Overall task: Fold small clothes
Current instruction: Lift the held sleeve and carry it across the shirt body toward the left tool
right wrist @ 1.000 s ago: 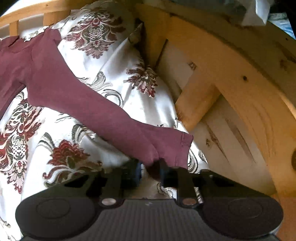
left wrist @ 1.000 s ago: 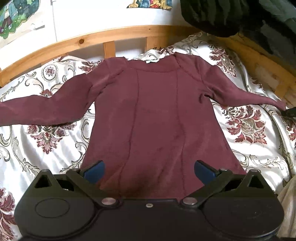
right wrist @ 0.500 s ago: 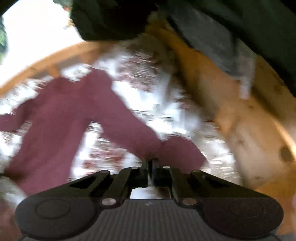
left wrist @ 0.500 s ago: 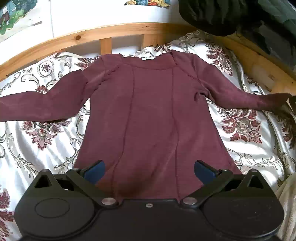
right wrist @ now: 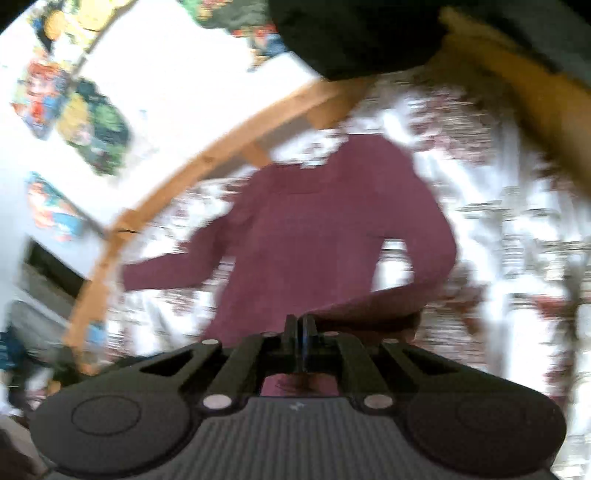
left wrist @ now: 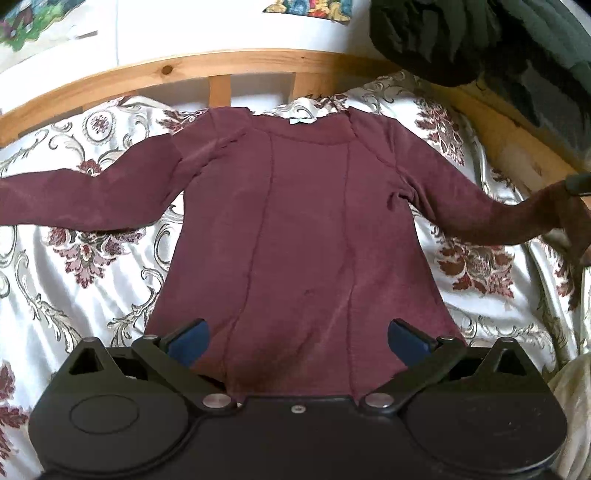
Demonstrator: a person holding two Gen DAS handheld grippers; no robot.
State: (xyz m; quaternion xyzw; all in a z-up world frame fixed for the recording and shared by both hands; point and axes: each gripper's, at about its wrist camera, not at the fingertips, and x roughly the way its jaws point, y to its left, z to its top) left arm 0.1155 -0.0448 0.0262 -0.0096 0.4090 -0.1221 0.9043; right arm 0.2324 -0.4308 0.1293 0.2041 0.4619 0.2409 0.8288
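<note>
A small maroon long-sleeved top (left wrist: 303, 229) lies flat, front up, on a floral bedsheet (left wrist: 92, 266), neck toward the headboard. My left gripper (left wrist: 297, 339) is open and empty, its blue pads spread over the hem. My right gripper (right wrist: 300, 332) is shut on the cuff of the top's right sleeve (left wrist: 517, 221) and holds it lifted off the sheet. A tip of the right gripper shows at the left wrist view's right edge (left wrist: 578, 184). The right wrist view is blurred; the top (right wrist: 314, 229) lies ahead of it.
A wooden headboard rail (left wrist: 184, 74) runs along the far side and a wooden side rail (left wrist: 517, 147) along the right. Dark clothing (left wrist: 461, 33) hangs at the upper right. A pale cloth (left wrist: 572, 387) lies at the lower right. Stickers are on the white wall.
My right gripper closed on the right sleeve's cuff, lifted it and swung round toward the top's body. The sleeve end rose off the sheet. The left gripper stayed open over the hem.
</note>
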